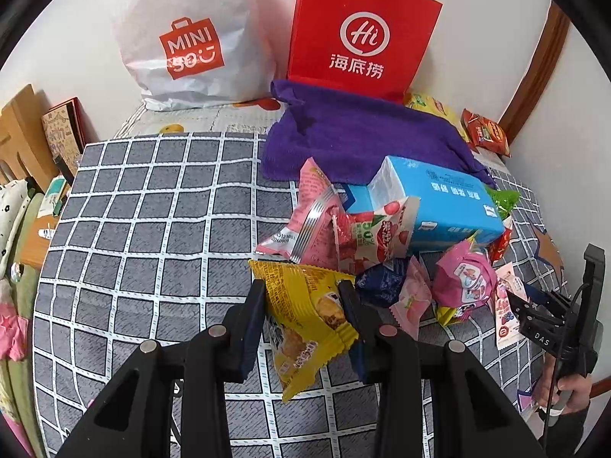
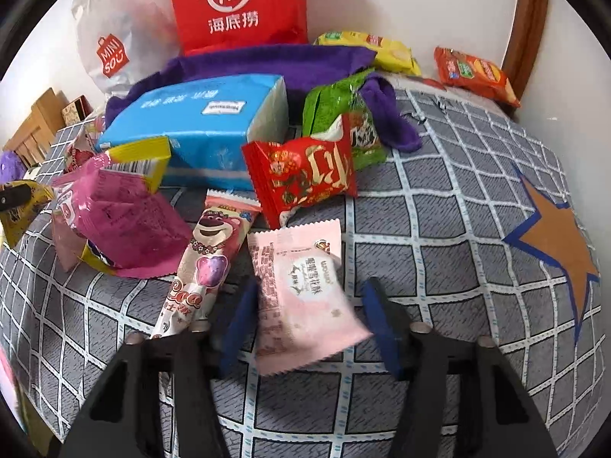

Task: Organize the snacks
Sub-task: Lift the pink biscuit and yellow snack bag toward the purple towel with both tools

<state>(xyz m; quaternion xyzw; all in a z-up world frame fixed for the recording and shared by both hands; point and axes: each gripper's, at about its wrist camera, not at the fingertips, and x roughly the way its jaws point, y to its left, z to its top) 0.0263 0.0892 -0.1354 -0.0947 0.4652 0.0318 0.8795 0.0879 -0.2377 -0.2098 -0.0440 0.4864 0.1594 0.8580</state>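
My left gripper (image 1: 301, 294) is shut on a yellow snack packet (image 1: 305, 324), held just above the checked cloth. A pile of snacks lies to its right: pink packets (image 1: 313, 213), a strawberry packet (image 1: 378, 236), a navy packet (image 1: 382, 282) and a round pink packet (image 1: 466, 278). My right gripper (image 2: 309, 301) is open around a pale pink packet (image 2: 305, 297) lying on the cloth; its fingers stand apart from it. Beside it lie a bear-print bar (image 2: 206, 267), a red packet (image 2: 305, 175), a magenta packet (image 2: 126, 225) and a green packet (image 2: 343, 114).
A blue tissue pack (image 1: 443, 198) and a purple towel (image 1: 362, 133) lie behind the pile. A red paper bag (image 1: 359, 34) and a white Miniso bag (image 1: 191, 38) stand against the wall. Yellow (image 2: 382, 47) and orange (image 2: 477, 74) chip bags lie at the back right. An orange star (image 2: 553, 244) marks the cloth.
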